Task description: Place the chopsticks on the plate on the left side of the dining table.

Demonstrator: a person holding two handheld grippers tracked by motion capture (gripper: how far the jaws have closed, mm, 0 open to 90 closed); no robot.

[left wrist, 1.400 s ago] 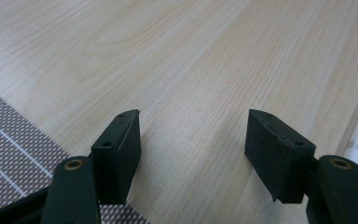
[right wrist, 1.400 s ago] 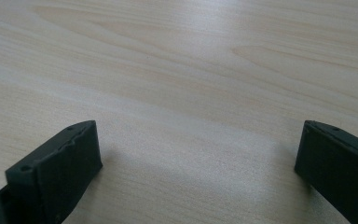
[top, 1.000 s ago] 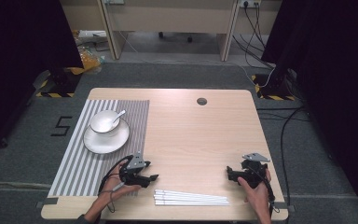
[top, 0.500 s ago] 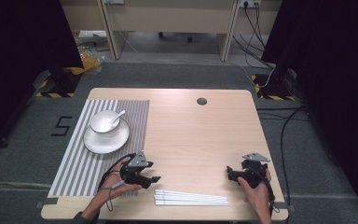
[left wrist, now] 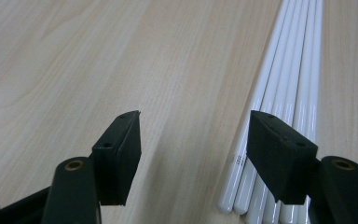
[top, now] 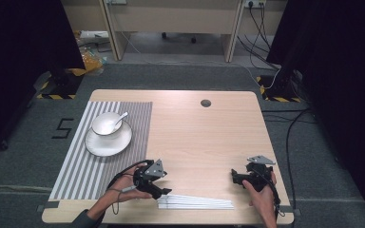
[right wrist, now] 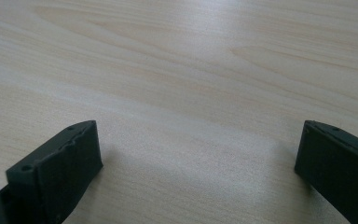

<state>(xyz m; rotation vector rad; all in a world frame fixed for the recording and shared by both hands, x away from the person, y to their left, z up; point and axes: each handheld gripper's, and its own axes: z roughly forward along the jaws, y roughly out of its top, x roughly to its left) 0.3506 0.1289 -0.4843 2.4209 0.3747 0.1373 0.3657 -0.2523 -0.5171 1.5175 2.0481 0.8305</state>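
The left gripper [left wrist: 193, 140] hovers spread at the left end of the white sticks [left wrist: 279, 93]; the right gripper [right wrist: 198, 163], also spread, sits over bare table [right wrist: 177, 56].

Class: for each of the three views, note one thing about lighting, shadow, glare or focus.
High view: table evenly lit, surroundings dark, overall soft. Left gripper view: the near jaws are blurred, while the white chopsticks carry thin glare streaks along their length. Right gripper view: a pale sheen on the wood near the top, a soft shadow between the blurred jaws.
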